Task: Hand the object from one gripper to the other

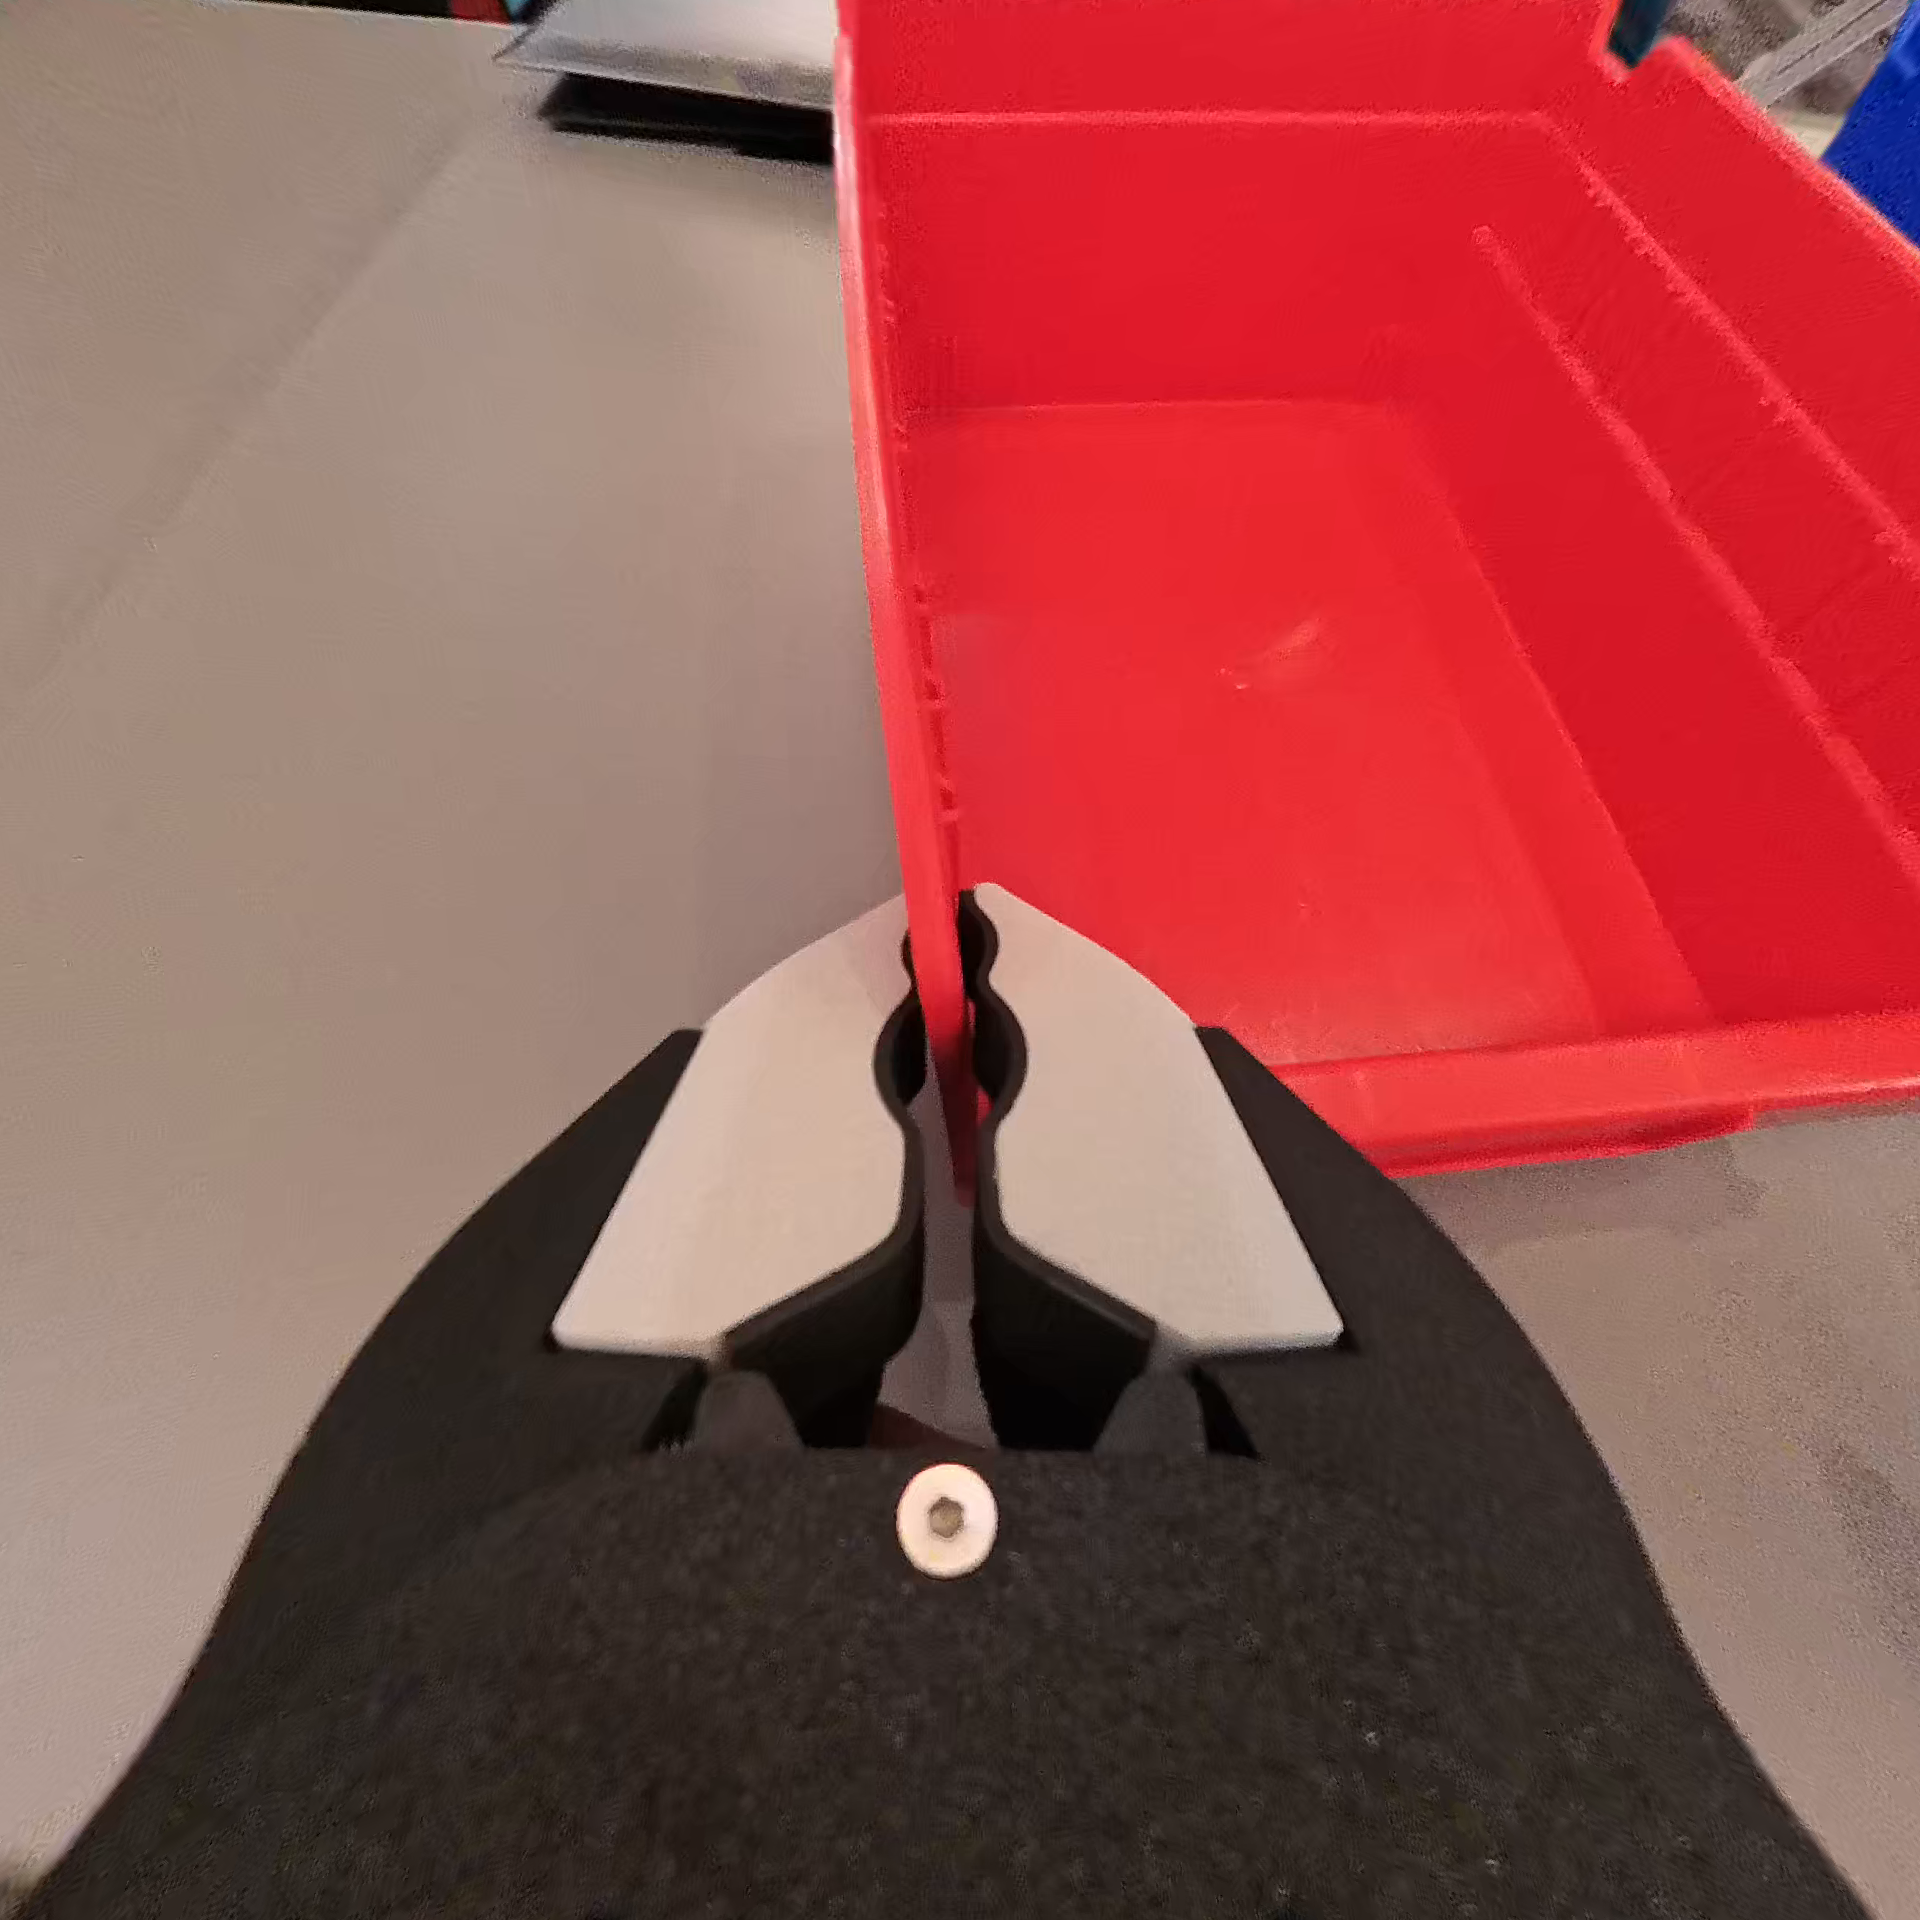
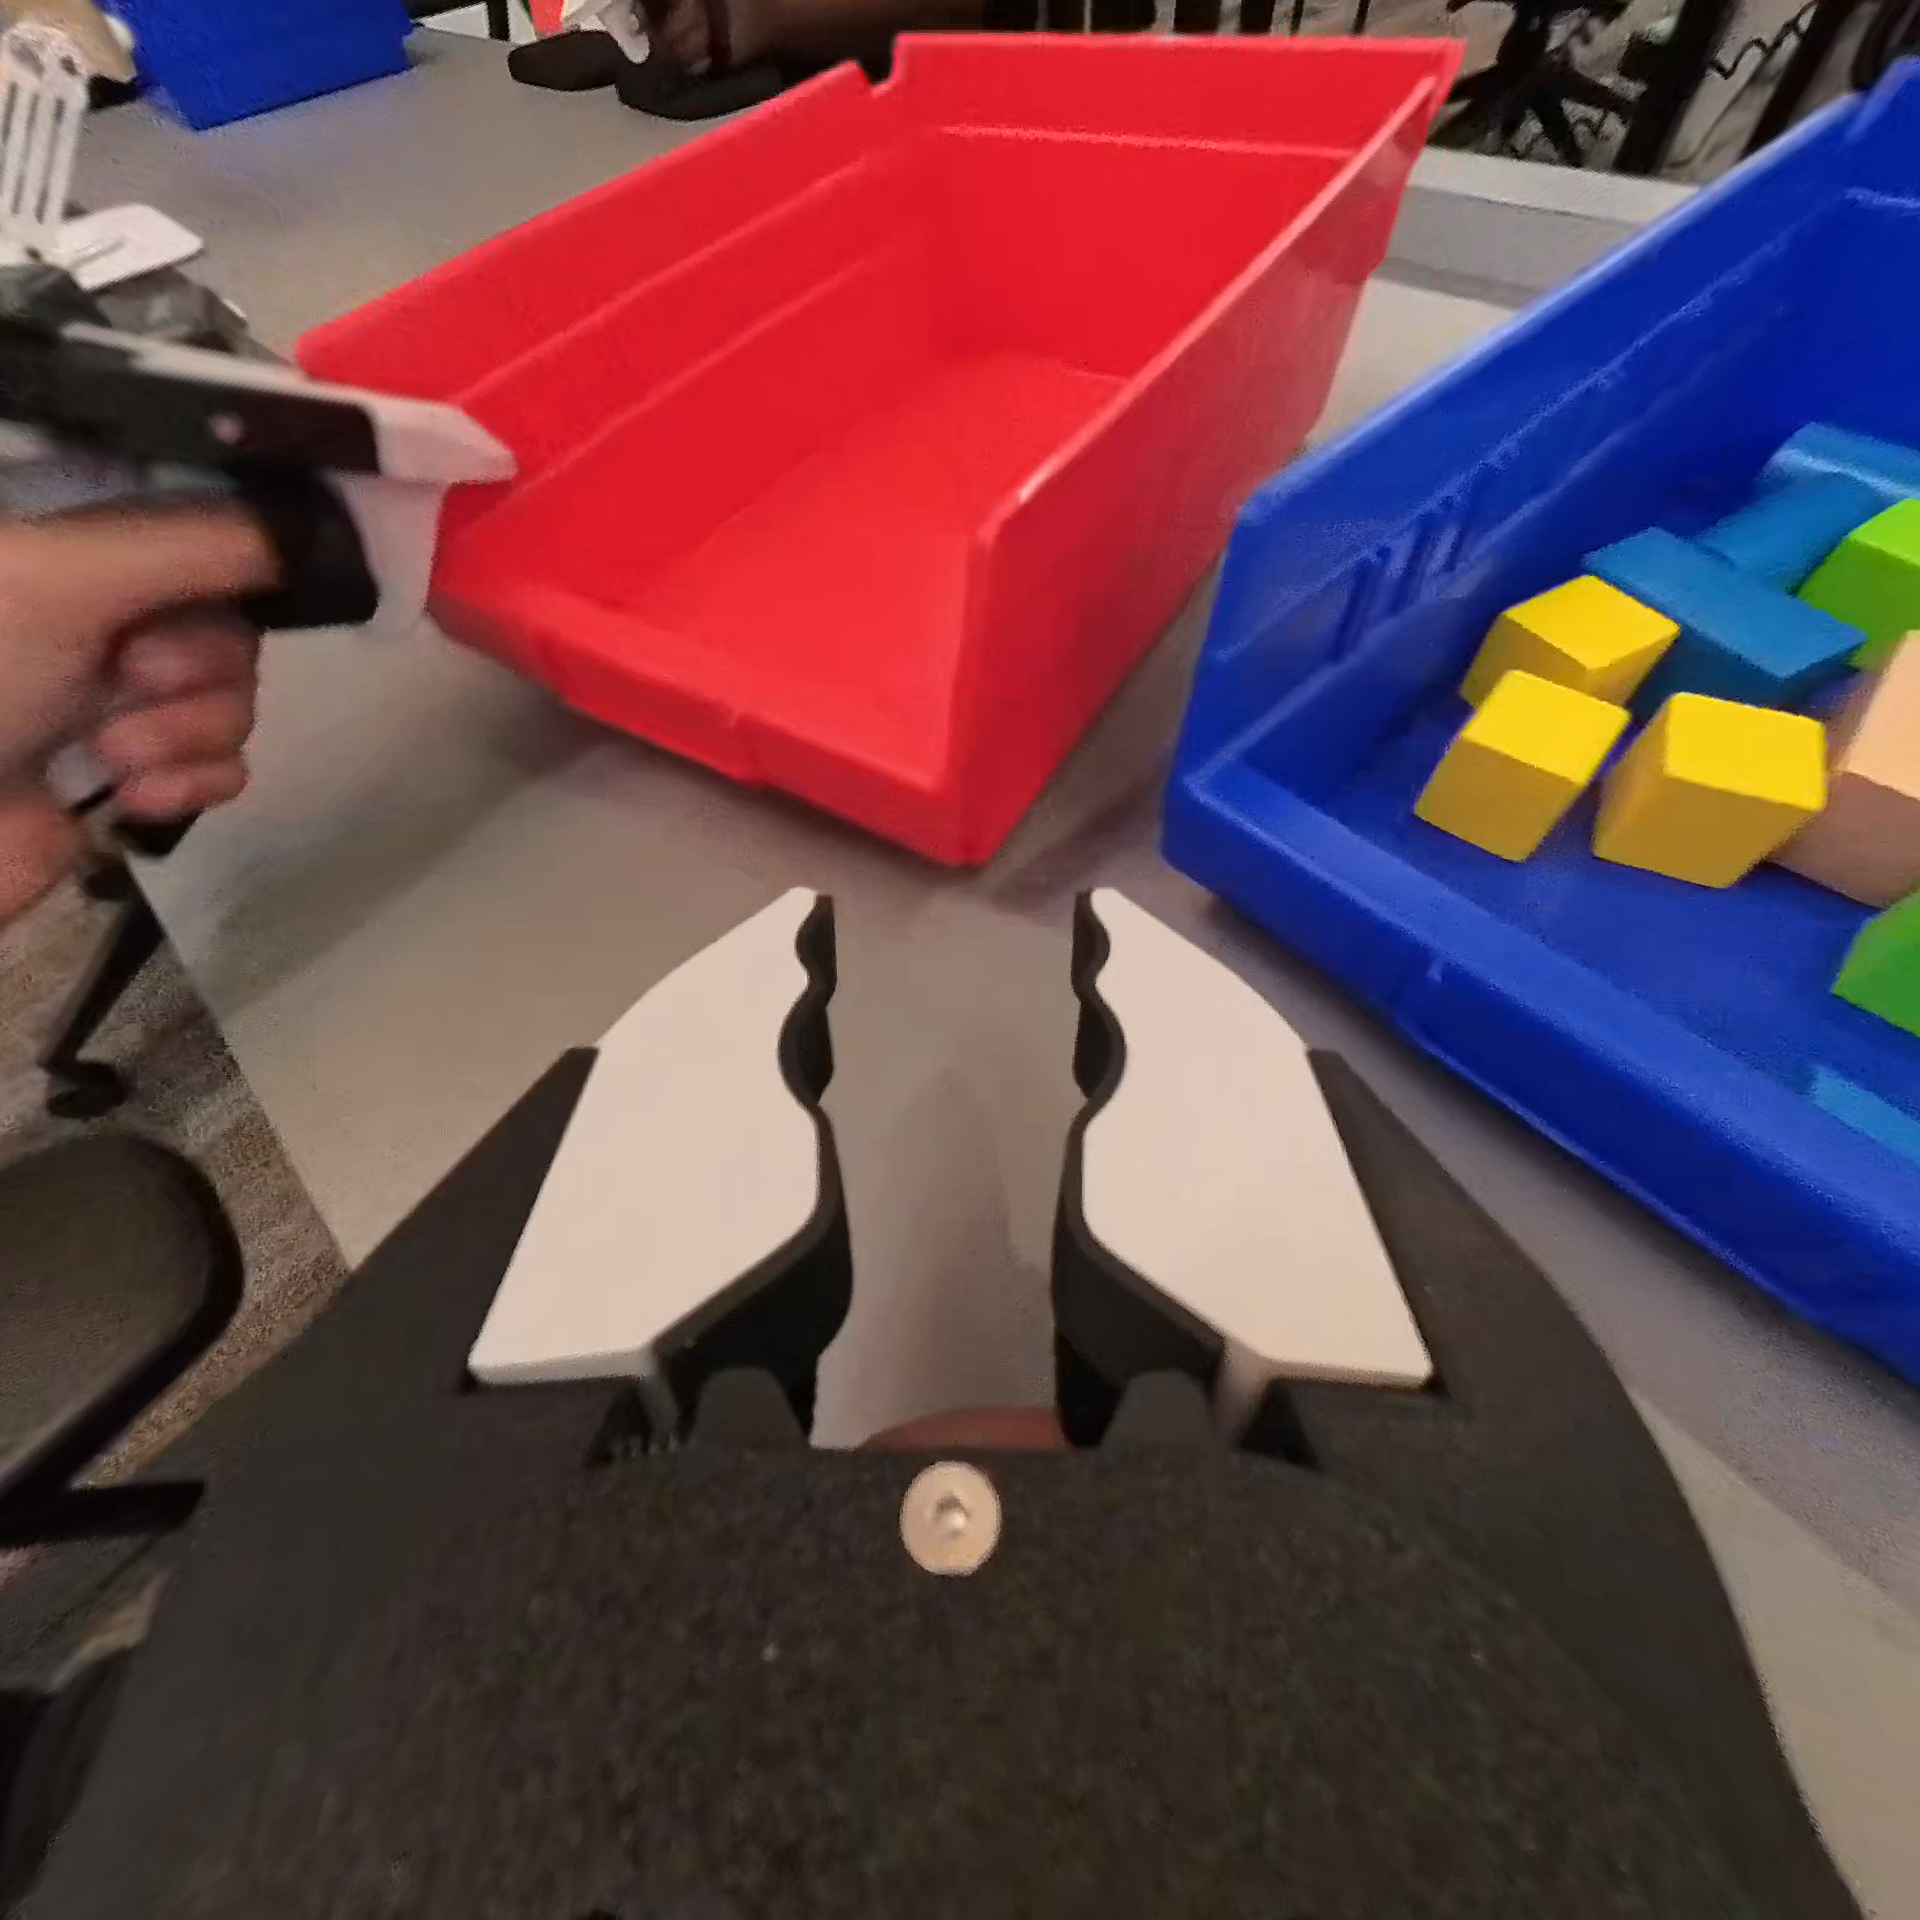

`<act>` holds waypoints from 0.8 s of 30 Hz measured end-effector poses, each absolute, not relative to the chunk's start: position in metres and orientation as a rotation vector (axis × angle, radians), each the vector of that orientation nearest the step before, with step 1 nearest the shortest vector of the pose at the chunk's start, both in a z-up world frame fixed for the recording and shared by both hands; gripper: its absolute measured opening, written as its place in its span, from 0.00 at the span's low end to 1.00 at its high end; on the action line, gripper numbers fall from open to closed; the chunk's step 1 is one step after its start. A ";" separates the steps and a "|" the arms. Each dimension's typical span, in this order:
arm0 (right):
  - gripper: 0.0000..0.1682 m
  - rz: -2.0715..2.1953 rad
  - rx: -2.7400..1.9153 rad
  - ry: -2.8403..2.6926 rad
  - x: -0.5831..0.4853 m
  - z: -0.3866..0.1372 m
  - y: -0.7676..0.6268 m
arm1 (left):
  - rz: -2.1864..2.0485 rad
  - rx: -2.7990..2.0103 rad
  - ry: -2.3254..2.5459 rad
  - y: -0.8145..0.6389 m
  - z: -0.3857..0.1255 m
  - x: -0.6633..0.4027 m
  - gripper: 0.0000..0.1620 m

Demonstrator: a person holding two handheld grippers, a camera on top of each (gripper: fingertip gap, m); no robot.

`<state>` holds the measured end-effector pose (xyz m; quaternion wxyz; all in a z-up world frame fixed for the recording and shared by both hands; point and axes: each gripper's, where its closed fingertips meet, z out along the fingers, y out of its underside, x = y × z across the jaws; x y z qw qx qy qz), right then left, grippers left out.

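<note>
An empty red plastic bin (image 1: 1195, 249) stands on the grey table. My left gripper (image 1: 940, 914) is shut on the bin's left side wall, near its low front end; the thin red wall runs between the two fingers. In the right wrist view the red bin (image 2: 1195, 416) is straight ahead, with the left gripper (image 2: 447, 468) clamped on its left rim and a hand (image 2: 114, 665) holding the grip. My right gripper (image 2: 951, 914) is open and empty, just above the table in front of the bin's front right corner.
A blue bin (image 2: 1455, 966) stands right of the red one and holds several wooden blocks, among them yellow blocks (image 2: 1704, 784), blue and green ones. Another blue bin (image 2: 260, 52) and white items (image 2: 104, 244) are at the far left. A dark chair (image 2: 104, 1278) stands beside the table's left edge.
</note>
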<state>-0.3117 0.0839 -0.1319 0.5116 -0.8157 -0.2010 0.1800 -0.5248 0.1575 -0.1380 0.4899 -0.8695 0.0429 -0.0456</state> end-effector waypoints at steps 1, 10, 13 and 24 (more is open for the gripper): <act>0.26 0.427 -1.979 -0.458 -0.324 -0.134 0.093 | -0.098 -2.107 0.083 0.141 -0.138 -0.526 0.02; 0.02 0.150 -1.943 -0.395 -0.335 -0.093 0.092 | 0.009 -1.933 0.034 0.056 -0.075 -0.519 0.03; 0.02 0.135 -1.757 -0.318 -0.306 -0.020 0.077 | 0.065 -1.755 0.127 0.049 0.008 -0.490 0.02; 0.02 -0.042 -1.368 0.107 -0.028 0.207 -0.033 | -0.044 -1.282 0.602 -0.007 0.208 -0.207 0.07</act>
